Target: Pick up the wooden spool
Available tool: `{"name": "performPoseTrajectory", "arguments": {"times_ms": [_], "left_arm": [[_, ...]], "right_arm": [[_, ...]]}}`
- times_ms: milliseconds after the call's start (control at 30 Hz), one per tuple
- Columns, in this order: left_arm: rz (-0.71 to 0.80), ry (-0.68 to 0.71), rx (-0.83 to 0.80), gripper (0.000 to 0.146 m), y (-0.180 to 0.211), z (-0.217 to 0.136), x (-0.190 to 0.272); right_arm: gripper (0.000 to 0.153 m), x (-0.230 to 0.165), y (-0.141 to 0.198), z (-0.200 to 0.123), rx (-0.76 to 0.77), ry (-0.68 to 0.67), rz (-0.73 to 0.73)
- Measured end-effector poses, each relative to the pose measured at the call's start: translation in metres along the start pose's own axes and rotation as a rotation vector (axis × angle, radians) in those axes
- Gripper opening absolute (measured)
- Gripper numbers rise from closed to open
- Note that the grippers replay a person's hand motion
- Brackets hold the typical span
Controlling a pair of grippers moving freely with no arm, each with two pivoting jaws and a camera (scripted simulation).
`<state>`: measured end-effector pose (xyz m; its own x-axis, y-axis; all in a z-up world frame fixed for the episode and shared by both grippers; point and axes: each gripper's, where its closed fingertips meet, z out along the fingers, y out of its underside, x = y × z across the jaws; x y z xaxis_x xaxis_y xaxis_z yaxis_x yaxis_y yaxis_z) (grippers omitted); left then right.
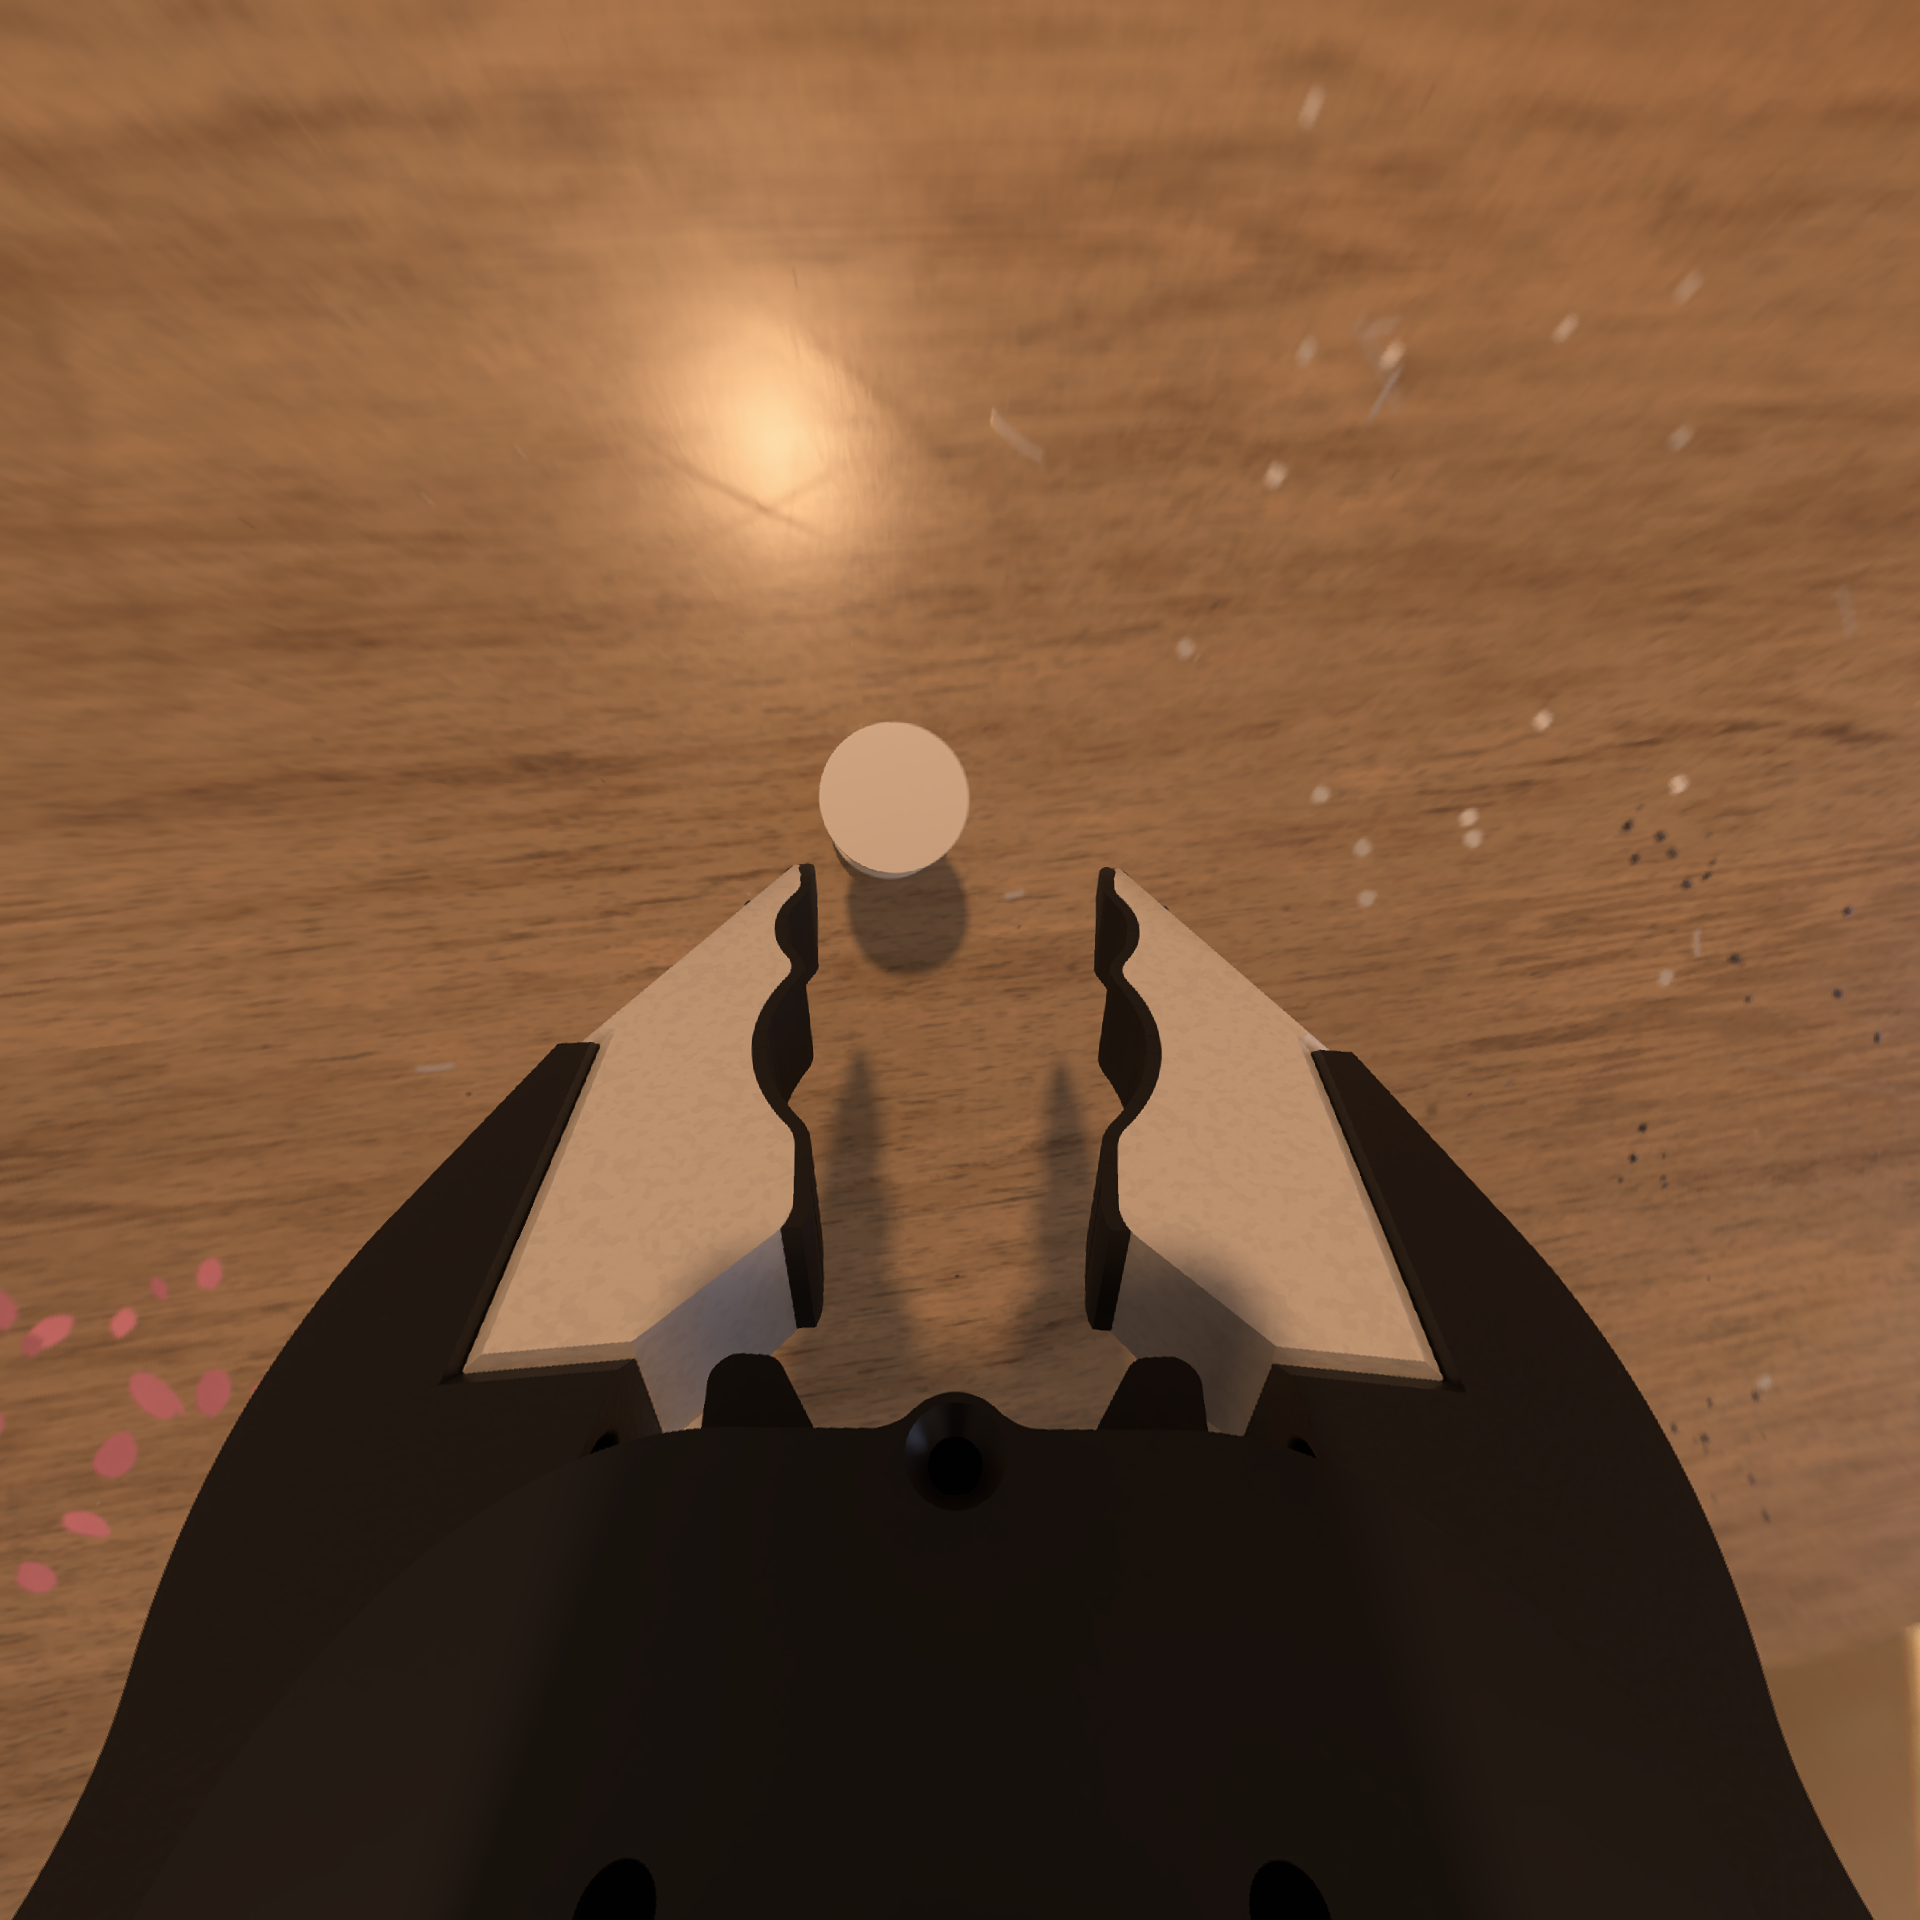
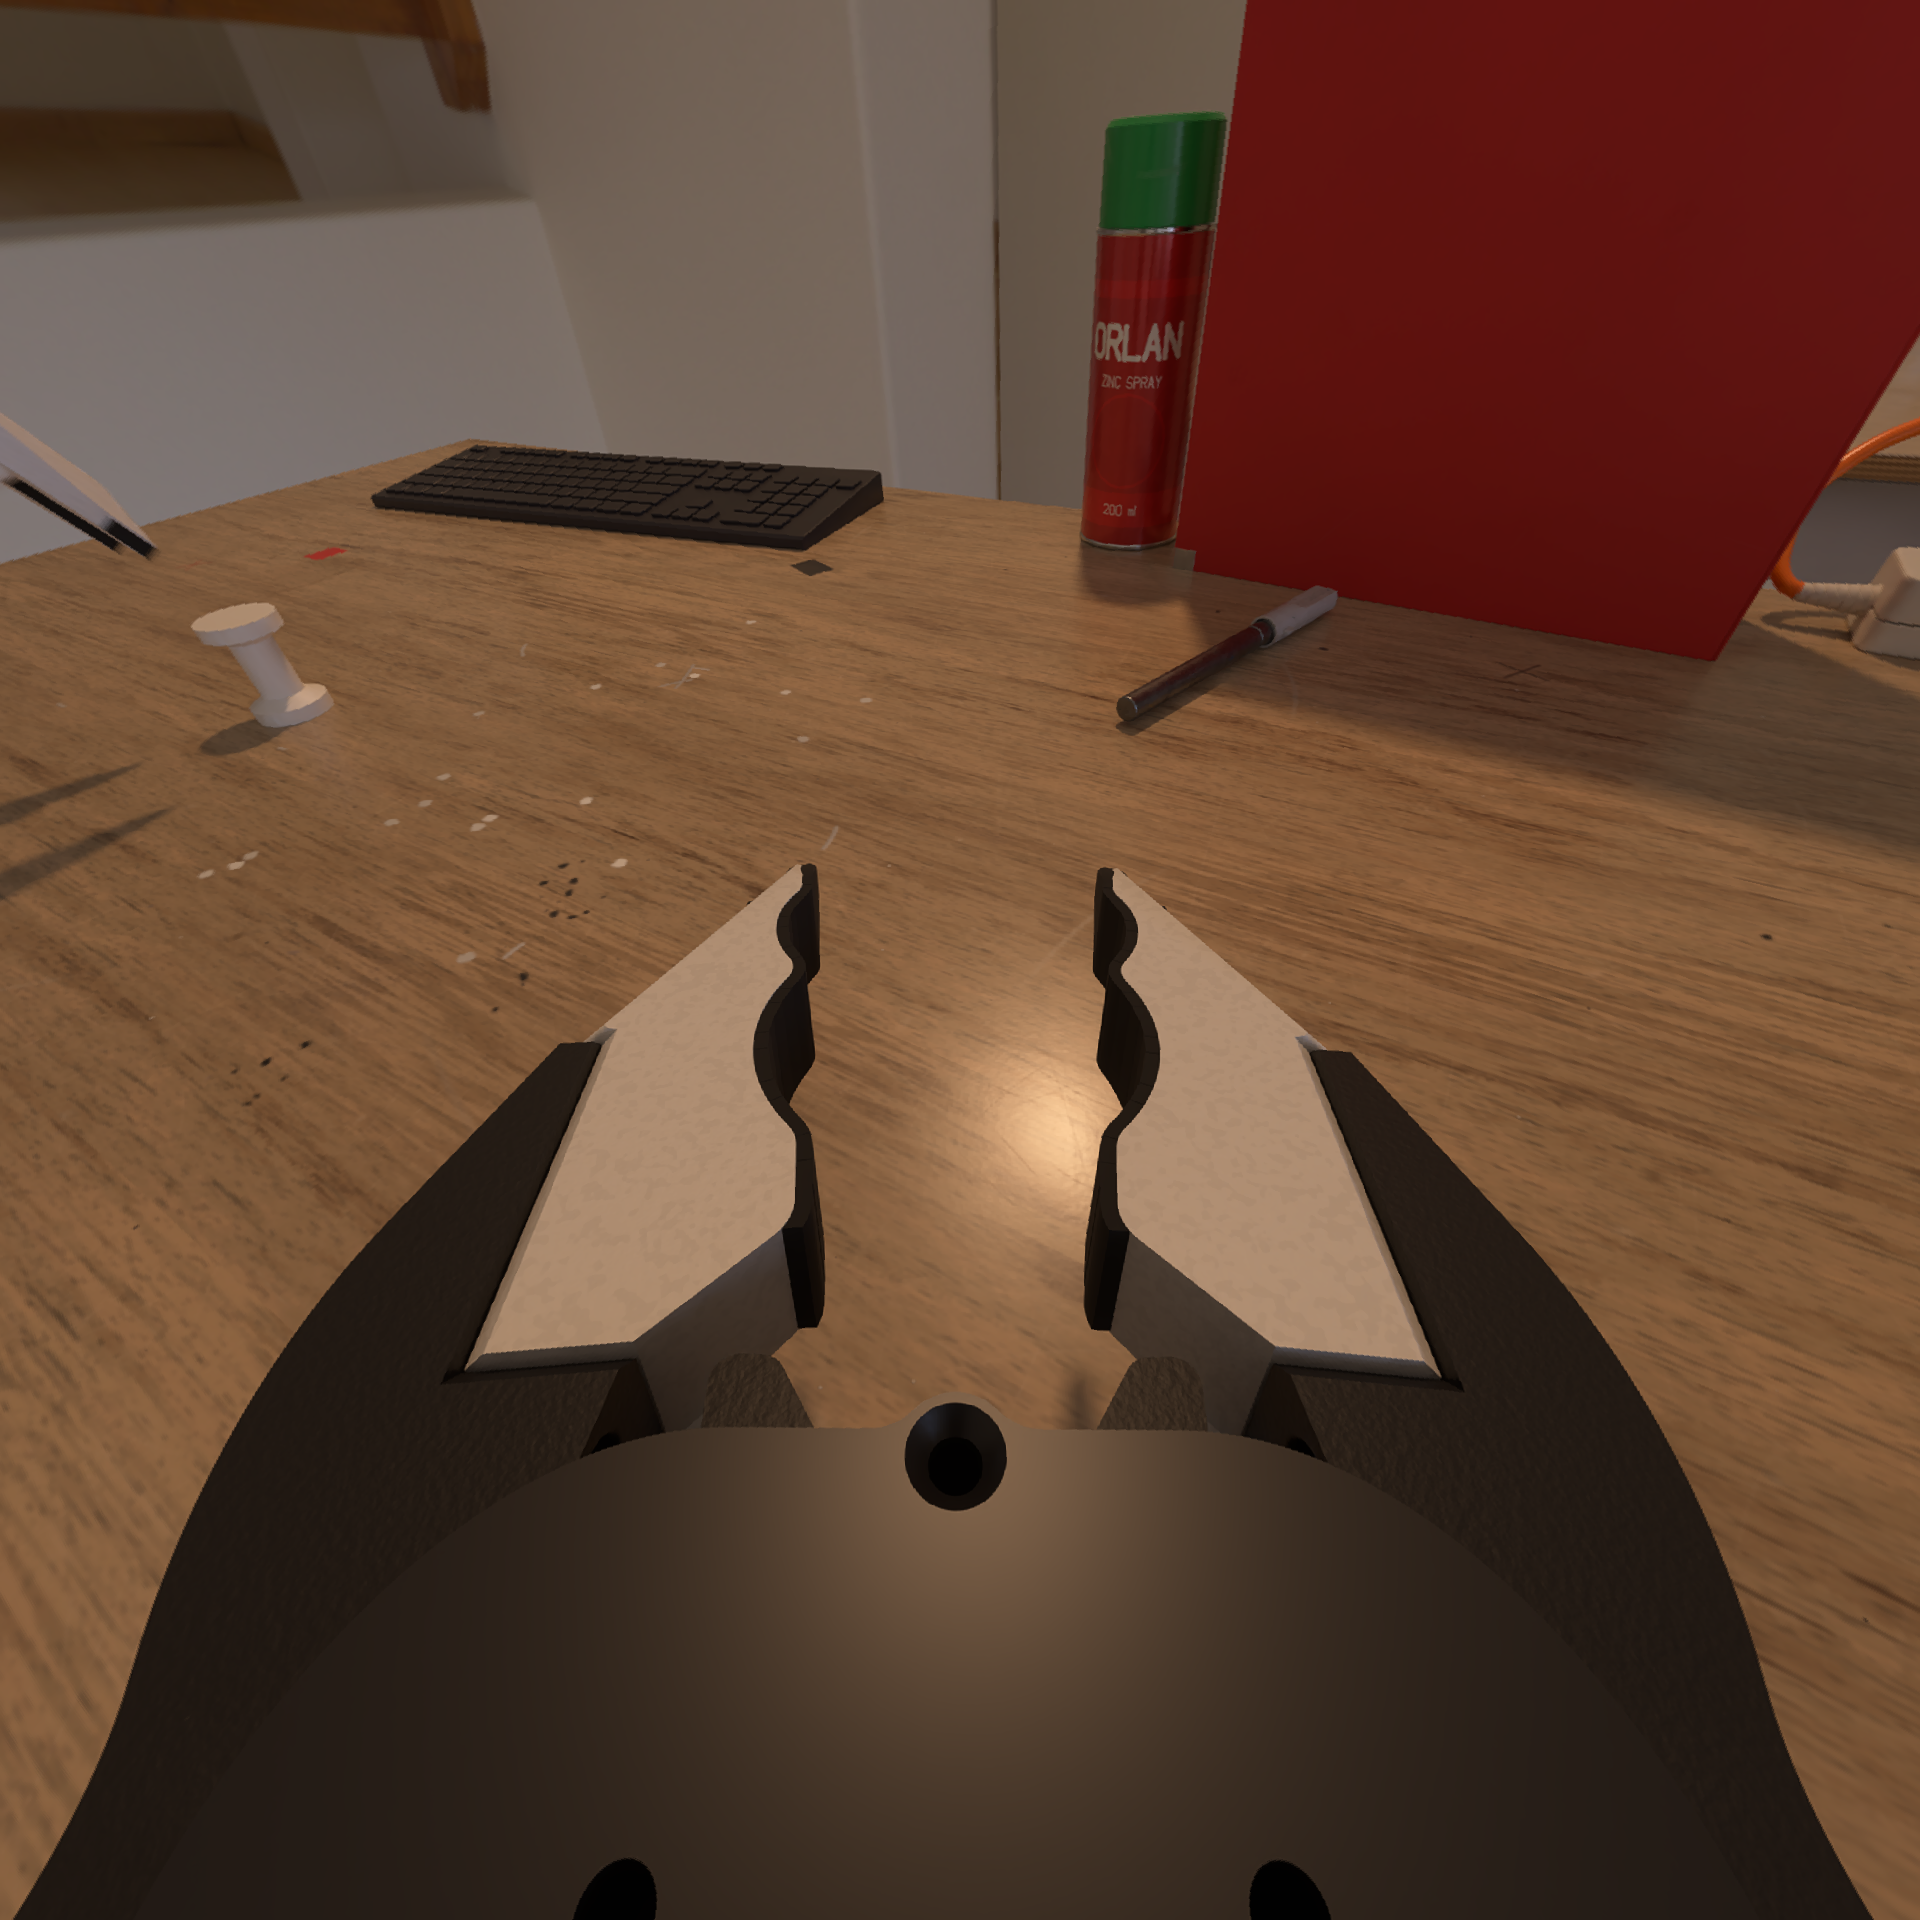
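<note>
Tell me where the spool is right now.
The spool stands upright on the table, far left in the right wrist view, under the left hand-held gripper, whose view shows it just ahead of its open fingertips.

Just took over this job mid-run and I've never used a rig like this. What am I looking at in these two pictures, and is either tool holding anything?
Each picture comes from a camera on one two-finger tool, looking forward along its fingers.

The left wrist view looks almost straight down at the wooden table. The left tool is open and empty, and the pale wooden spool stands on end just beyond its fingertips, slightly toward the left finger.

The right wrist view looks across the table. The right tool is also open and empty. Far left you see the same spool, with the left tool's fingertips above it. Farther back lie a black keyboard, a red spray can with a green cap, a red board and a pen.
</note>
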<state>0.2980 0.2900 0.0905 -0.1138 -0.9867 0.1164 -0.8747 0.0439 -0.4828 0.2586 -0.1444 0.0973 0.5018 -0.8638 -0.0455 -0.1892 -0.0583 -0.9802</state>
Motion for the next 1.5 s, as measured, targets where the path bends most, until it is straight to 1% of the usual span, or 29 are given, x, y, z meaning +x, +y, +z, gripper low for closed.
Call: {"name": "performPoseTrajectory", "arguments": {"times_ms": [67, 100, 200, 233, 300, 367, 467, 567, 600, 667, 700, 767, 800, 833, 867, 933, 1000, 1033, 1133, 1167, 1233, 1300, 1333, 1400, 1500], "left_arm": [[-0.009, 0.015, -0.125, 0.054, 0.005, 0.021, -0.008], [-0.010, 0.003, -0.159, 0.054, 0.008, 0.030, -0.013], [-0.031, -0.013, -0.215, 0.054, 0.014, 0.049, -0.024], [-0.037, -0.004, -0.229, 0.055, 0.016, 0.052, -0.023], [-0.052, 0.056, -0.226, 0.053, 0.017, 0.061, -0.018], [-0.059, 0.104, -0.213, 0.040, 0.015, 0.061, -0.014], [0.001, 0.074, -0.228, 0.040, 0.019, 0.059, -0.014], [0.018, 0.070, -0.232, 0.040, 0.022, 0.056, -0.018], [0.023, 0.052, -0.217, 0.040, 0.020, 0.053, -0.022], [0.024, 0.046, -0.133, 0.040, 0.011, 0.039, -0.025], [0.029, 0.067, -0.068, 0.040, 0.003, 0.027, -0.023], [0.090, 0.126, 0.104, 0.040, -0.015, -0.004, -0.010], [0.113, 0.175, 0.197, 0.040, -0.024, -0.023, 0.000], [0.134, 0.254, 0.302, 0.040, -0.032, -0.042, 0.015], [0.157, 0.355, 0.407, 0.040, -0.038, -0.061, 0.032], [0.202, 0.607, 0.571, 0.040, -0.037, -0.093, 0.068], [0.243, 0.842, 0.651, 0.040, -0.027, -0.107, 0.099], [0.255, 0.932, 0.671, 0.040, -0.020, -0.108, 0.111], [0.292, 1.102, 0.661, 0.040, -0.005, -0.100, 0.144], [0.310, 1.153, 0.652, 0.040, -0.002, -0.099, 0.156], [0.348, 1.278, 0.617, 0.040, 0.000, -0.101, 0.185], [0.393, 1.383, 0.577, 0.040, -0.002, -0.105, 0.216], [0.415, 1.441, 0.552, 0.040, -0.003, -0.107, 0.233], [0.445, 1.528, 0.493, 0.040, -0.004, -0.106, 0.264], [0.488, 1.554, 0.410, 0.040, -0.003, -0.091, 0.301]], "right_arm": [[0.053, -0.002, 0.000, 0.000, 0.001, -0.007, -0.005], [0.053, -0.002, 0.001, 0.000, -0.002, -0.008, -0.007], [0.052, -0.003, 0.003, 0.001, -0.010, -0.014, -0.007], [0.052, -0.003, 0.004, 0.001, -0.014, -0.014, -0.007], [0.052, -0.003, 0.005, 0.002, -0.021, -0.014, -0.007], [0.052, -0.003, 0.006, 0.003, -0.026, -0.014, -0.006], [0.051, -0.005, 0.006, 0.003, -0.030, -0.014, -0.009], [0.050, -0.006, 0.007, 0.003, -0.032, -0.014, -0.019], [0.049, -0.006, 0.007, 0.003, -0.032, -0.013, -0.022], [0.049, -0.004, 0.007, 0.003, -0.033, -0.006, -0.027], [0.049, -0.002, 0.007, 0.002, -0.033, -0.002, -0.027], [0.048, 0.004, 0.005, 0.001, -0.030, 0.009, -0.023], [0.048, 0.007, 0.004, 0.001, -0.026, 0.012, -0.018], [0.048, 0.010, 0.002, 0.000, -0.020, 0.012, -0.010], [0.048, 0.013, 0.000, -0.001, -0.012, 0.010, 0.004], [0.048, 0.016, -0.003, -0.003, 0.004, -0.020, 0.052], [0.047, 0.016, -0.005, -0.003, 0.025, -0.090, 0.133], [0.046, 0.014, -0.005, -0.003, 0.026, -0.140, 0.188], [0.046, -0.001, -0.007, -0.003, 0.018, -0.334, 0.366], [0.045, -0.011, -0.012, -0.004, 0.023, -0.425, 0.425], [0.041, -0.038, -0.030, -0.009, 0.046, -0.664, 0.528], [0.041, -0.066, -0.047, -0.012, 0.043, -0.872, 0.571], [0.042, -0.077, -0.053, -0.010, 0.030, -0.935, 0.561], [0.044, -0.096, -0.057, -0.001, 0.000, -0.984, 0.498], [0.046, -0.112, -0.060, 0.013, -0.008, -0.999, 0.424]]}}
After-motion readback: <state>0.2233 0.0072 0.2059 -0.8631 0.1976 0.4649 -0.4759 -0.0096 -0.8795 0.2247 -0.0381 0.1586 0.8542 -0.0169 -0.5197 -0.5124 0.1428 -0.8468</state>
